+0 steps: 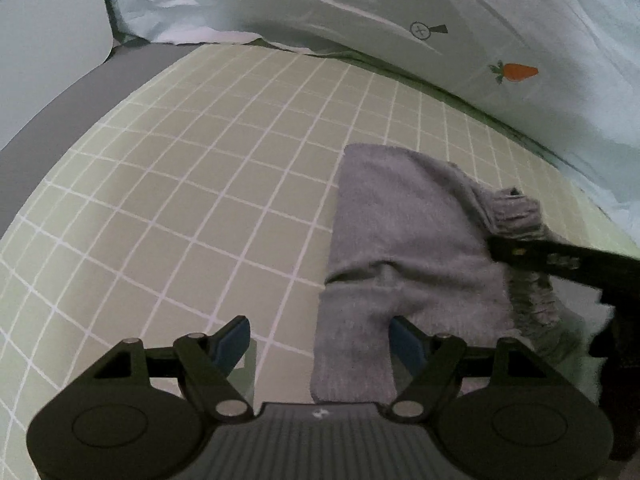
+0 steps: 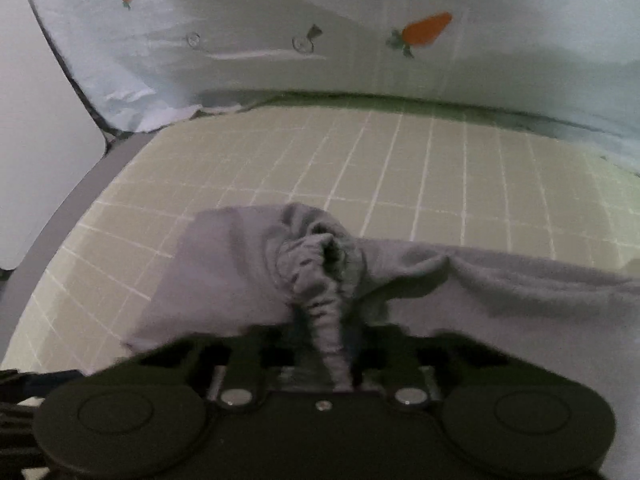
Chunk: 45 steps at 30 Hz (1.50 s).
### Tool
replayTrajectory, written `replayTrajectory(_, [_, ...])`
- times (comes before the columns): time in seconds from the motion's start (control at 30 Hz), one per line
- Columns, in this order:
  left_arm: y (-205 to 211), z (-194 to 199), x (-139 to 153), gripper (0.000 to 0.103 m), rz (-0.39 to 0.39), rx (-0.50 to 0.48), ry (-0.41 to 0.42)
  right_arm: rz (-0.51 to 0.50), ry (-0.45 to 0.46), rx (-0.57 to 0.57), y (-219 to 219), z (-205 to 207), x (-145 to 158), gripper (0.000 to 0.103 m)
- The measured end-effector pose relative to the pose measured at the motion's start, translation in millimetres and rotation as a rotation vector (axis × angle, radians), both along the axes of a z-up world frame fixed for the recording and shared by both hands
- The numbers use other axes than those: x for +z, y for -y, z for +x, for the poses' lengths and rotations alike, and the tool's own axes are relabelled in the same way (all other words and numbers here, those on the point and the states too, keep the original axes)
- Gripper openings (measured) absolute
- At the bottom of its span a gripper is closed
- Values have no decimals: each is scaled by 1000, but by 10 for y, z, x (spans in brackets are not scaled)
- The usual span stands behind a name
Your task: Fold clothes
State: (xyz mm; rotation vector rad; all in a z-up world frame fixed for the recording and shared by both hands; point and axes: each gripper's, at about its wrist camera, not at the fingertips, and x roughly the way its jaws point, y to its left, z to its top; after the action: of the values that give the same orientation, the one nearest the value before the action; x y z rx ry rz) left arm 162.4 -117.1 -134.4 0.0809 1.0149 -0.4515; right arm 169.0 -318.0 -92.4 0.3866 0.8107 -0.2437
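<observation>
The grey garment [image 1: 400, 248] is lying on the checked green bedsheet [image 1: 200, 184], part of it already doubled over. The right gripper [image 2: 340, 344] is clenching the gathered elastic band [image 2: 320, 280] and lifting it, while the left gripper [image 1: 320, 340] is hovering with its jaws spread wide over a lower edge — gripping nothing. The bunched band could be slipping out, or the pull could be dragging the lower layer askew, since nothing is pinning it. No readable writing anywhere — the pale blanket [image 1: 480, 20] is showing only carrot prints [image 1: 516, 72].
</observation>
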Motion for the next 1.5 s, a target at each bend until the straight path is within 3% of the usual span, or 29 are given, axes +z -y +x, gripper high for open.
replayTrajectory(0.17, [89,-91,25,78,9,-69,11,36,65,-101,179,-341,353,12])
replayTrajectory(0.3, [188,-192,-2,78,40,-132,0,27,-41,-195,387,-404,185,15])
replayTrajectory(0.47, [222,-227,-49,78,67,-144,-25,135,-59,-277,480,-600,-1,54])
replayTrajectory(0.57, [201,-213,-50,78,59,-131,-38,183,-62,-297,463,-715,-80,68])
replayTrajectory(0.6, [194,-208,-51,78,57,-127,-42,191,-67,-293,434,-732,-110,68])
replayTrajectory(0.63, [186,-203,-52,78,54,-123,-47,202,-73,-284,405,-741,-146,59])
replayTrajectory(0.67, [179,-199,-52,78,52,-119,-51,212,-74,-271,379,-769,-175,39])
replayTrajectory(0.7, [167,-203,-54,77,51,-116,-56,209,-77,-262,346,-785,-184,35])
replayTrajectory(0.77, [121,-234,-30,59,34,-115,-52,166,-77,-253,292,-814,-113,8])
replayTrajectory(0.8, [96,-240,-15,27,7,-129,-64,163,-67,-250,300,-850,-55,8])
replayTrajectory(0.83, [70,-242,-3,6,-25,-139,-82,172,-53,-250,326,-880,-3,7])
replayTrajectory(0.93, [15,-332,65,5,-67,-146,-83,187,-51,-264,368,-948,48,7])
replayTrajectory(1.07, [-66,-395,78,5,-70,-135,-133,206,-97,-294,411,-984,-157,10])
replayTrajectory(1.13, [-104,-409,58,5,-37,-111,-158,238,-94,-294,459,-1043,-179,20])
replayTrajectory(1.17, [-115,-418,54,5,-2,-98,-159,233,-99,-290,476,-1084,-162,35])
replayTrajectory(1.2, [-127,-426,51,6,34,-84,-160,215,-104,-294,492,-1151,-138,46])
replayTrajectory(1.27, [-158,-446,104,21,74,-65,-136,174,-103,-319,529,-1335,-100,75])
replayTrajectory(1.33, [-192,-485,213,52,44,-43,-114,159,-91,-363,615,-1636,-93,83])
replayTrajectory(1.37, [-185,-509,273,61,30,-34,-97,153,-91,-390,669,-1808,-103,87])
replayTrajectory(1.4, [-174,-532,333,77,17,-27,-78,139,-97,-421,730,-1989,-121,89])
replayTrajectory(1.43, [-131,-569,393,83,14,-23,-53,117,-108,-454,788,-2166,-147,94])
replayTrajectory(1.5, [8,-631,513,86,22,-26,-2,74,-133,-521,901,-2509,-213,99])
